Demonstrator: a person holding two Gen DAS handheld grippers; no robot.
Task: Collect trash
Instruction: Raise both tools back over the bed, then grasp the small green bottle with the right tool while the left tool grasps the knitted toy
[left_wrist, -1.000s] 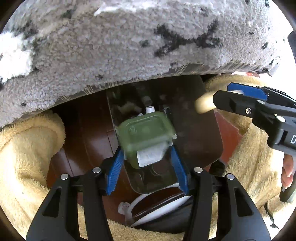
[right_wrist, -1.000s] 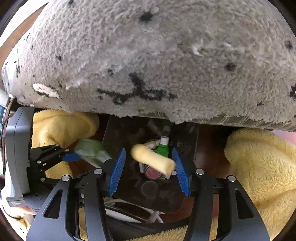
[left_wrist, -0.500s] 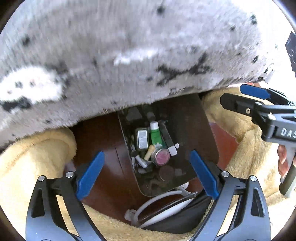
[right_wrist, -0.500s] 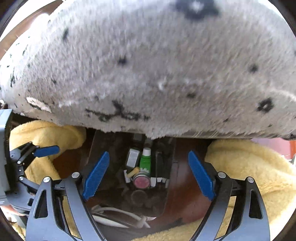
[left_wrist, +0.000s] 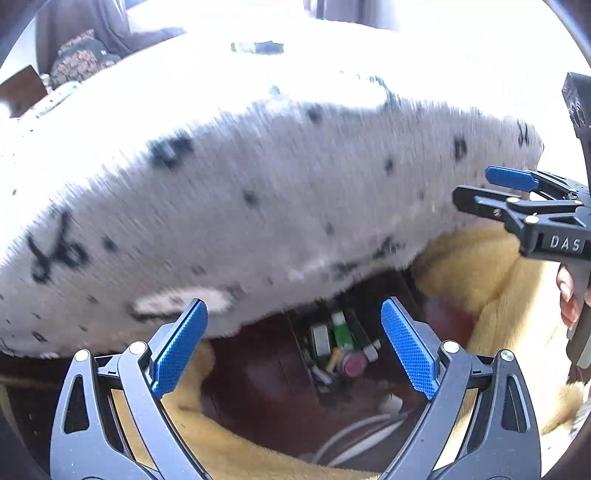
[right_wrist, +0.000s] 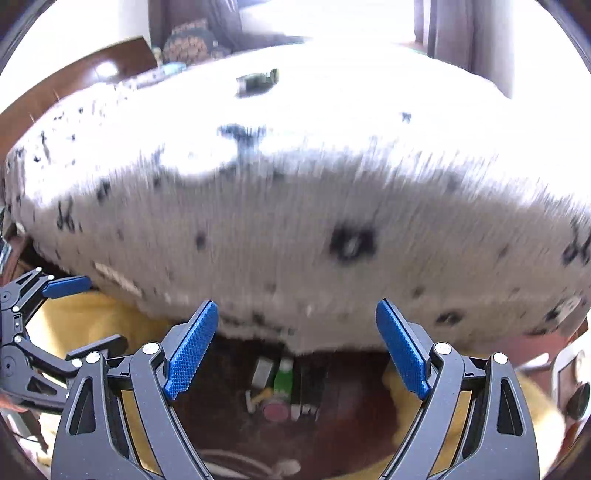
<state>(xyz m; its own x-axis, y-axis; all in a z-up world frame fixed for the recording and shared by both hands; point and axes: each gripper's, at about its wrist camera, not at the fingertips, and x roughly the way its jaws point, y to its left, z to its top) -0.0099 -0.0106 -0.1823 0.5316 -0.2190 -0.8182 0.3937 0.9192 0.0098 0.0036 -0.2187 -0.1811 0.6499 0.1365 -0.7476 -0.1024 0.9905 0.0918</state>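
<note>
Left wrist view is showing both tools, left tool (left_wrist: 291, 347) and right tool (left_wrist: 480, 188), gaping empty above the trash bin (left_wrist: 332, 350); next, they are needing another piece to grasp.

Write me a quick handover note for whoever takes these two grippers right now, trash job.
Left gripper: open, empty.
Right gripper: open, empty.
Trash: green tube, pink round cap, small grey packet and a yellowish stick lie together in the dark bin below the grey spotted blanket, between yellow fleece.
Done: those pieces are binned.
Left: a dark item sits on top of the blanket; check it.
</note>
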